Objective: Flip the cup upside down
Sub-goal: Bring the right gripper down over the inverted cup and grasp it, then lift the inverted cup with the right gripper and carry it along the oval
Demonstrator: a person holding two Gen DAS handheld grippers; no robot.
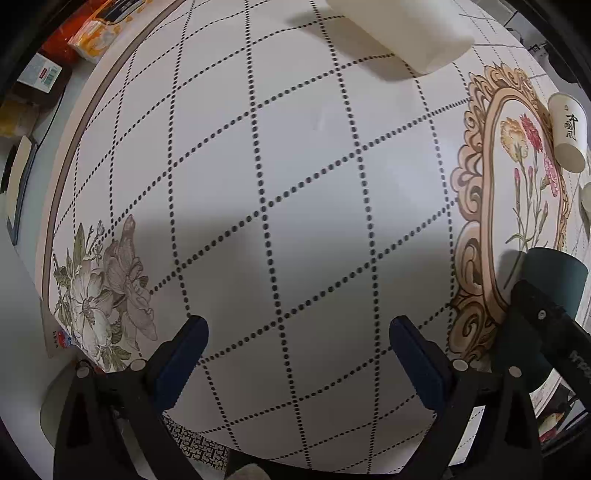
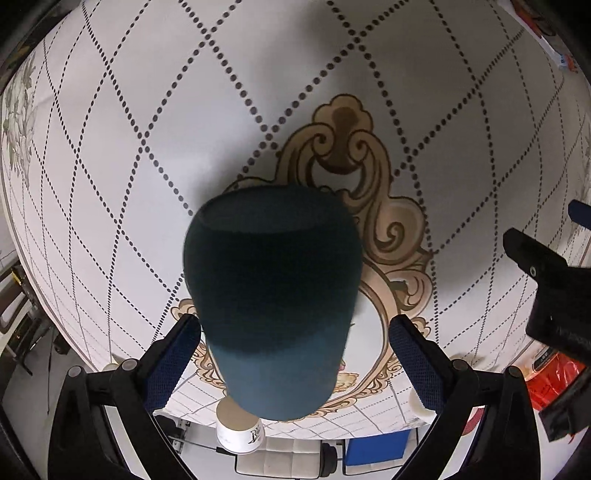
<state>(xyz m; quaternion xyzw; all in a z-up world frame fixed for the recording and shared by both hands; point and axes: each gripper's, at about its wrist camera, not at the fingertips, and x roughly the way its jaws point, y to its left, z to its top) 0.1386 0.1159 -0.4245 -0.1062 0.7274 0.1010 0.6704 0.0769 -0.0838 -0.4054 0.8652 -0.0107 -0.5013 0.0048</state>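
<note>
A dark teal cup (image 2: 271, 299) stands on the patterned tablecloth (image 2: 110, 166) between the fingers of my right gripper (image 2: 295, 354). The jaws stand wide open with a gap on each side of the cup. Its far end shows a flat disc with a rim, so it seems to stand mouth down. In the left wrist view the cup (image 1: 554, 273) shows at the right edge behind the right gripper's black body. My left gripper (image 1: 299, 354) is open and empty above bare cloth.
A white cylinder (image 1: 399, 29) lies at the far side of the table. A paper cup with black lettering (image 1: 567, 133) stands at the right; it also shows in the right wrist view (image 2: 240, 432). Boxes and packets (image 1: 88, 33) sit beyond the table's left edge.
</note>
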